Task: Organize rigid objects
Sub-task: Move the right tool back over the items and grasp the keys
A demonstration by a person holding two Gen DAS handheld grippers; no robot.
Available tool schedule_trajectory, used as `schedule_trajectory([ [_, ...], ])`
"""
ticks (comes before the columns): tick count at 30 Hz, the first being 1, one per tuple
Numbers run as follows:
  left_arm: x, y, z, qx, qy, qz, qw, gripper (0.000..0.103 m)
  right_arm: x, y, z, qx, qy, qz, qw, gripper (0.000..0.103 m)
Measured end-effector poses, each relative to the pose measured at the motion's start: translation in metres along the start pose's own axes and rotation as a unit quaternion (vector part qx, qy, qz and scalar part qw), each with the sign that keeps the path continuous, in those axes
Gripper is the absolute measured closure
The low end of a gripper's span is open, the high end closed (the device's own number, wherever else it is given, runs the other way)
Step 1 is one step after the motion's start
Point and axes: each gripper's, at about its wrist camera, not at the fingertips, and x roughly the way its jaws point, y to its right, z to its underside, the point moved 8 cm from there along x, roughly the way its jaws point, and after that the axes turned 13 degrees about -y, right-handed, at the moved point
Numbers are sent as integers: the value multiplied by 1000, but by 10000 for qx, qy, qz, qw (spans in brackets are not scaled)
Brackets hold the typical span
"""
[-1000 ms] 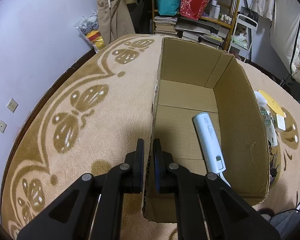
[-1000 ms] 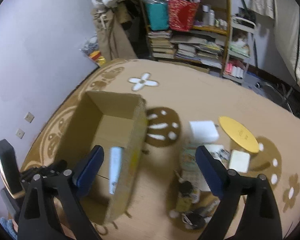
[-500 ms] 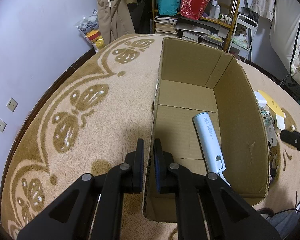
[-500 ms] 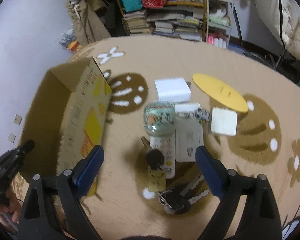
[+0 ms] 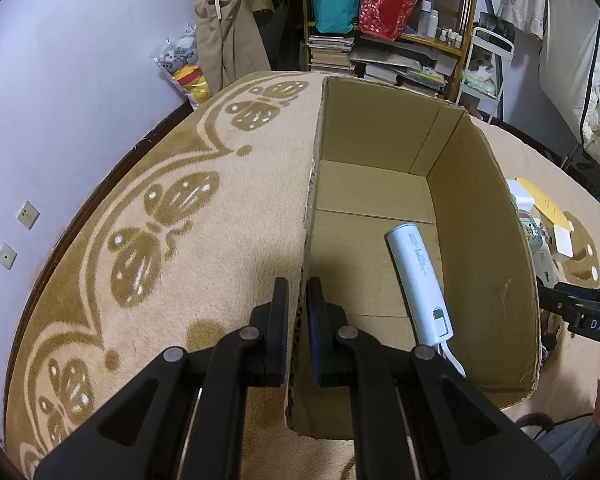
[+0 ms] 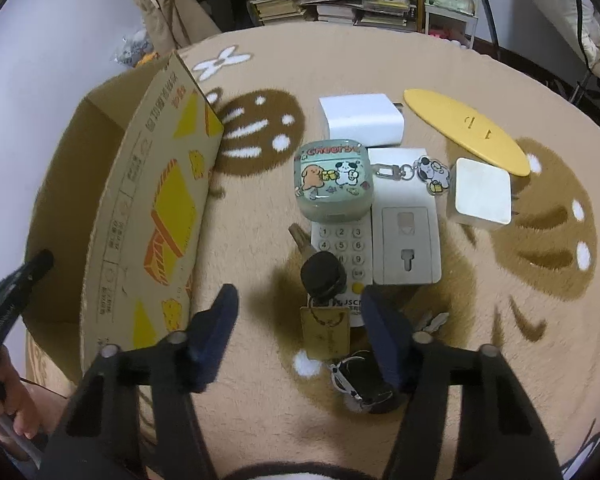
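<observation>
Below, the right gripper [image 6: 300, 322] hovers with jaws closing, nothing pressed yet; a black key fob [image 6: 324, 276] with brass tag [image 6: 326, 332] lies between them on a remote [image 6: 342, 256]. Centre the pads and lift only the fob. Leftward, the left gripper [image 5: 298, 308] clamps the cardboard box [image 5: 484, 248] wall.

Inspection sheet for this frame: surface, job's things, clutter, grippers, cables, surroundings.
Surface: patterned beige carpet.
Job's things: cardboard box holding a white wand-shaped device; beside it lie a remote, cartoon case, white charger block, yellow disc, keys with tag.
Clutter: nothing seen.
Grippers: left gripper shut on the box wall; right gripper closing over the keys, pads not touching.
Cables: nothing clearly seen.
Surroundings: crowded bookshelf, wall sockets.
</observation>
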Motion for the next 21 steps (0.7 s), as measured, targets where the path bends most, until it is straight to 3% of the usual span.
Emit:
schedule_trajectory([
  [8,-2,0,0,15,16,-37,10000,95,14,4,2,71,-205,79,9997,40],
  [10,-3,0,0,14,12,-48,10000,95,18,4,4,22,-255,162,9995,46],
  [11,-3,-1,0,15,10,-50,10000,95,20,4,4,-3,-298,205,9993,53],
  [14,-3,-1,0,10,9,-39,10000,95,22,4,3,-51,-292,286,9992,58],
  [17,-3,-1,0,13,8,-48,10000,95,21,7,2,-7,-293,284,9992,71],
  [21,-3,-1,0,13,9,-52,10000,94,19,10,2,80,-300,250,9992,72],
])
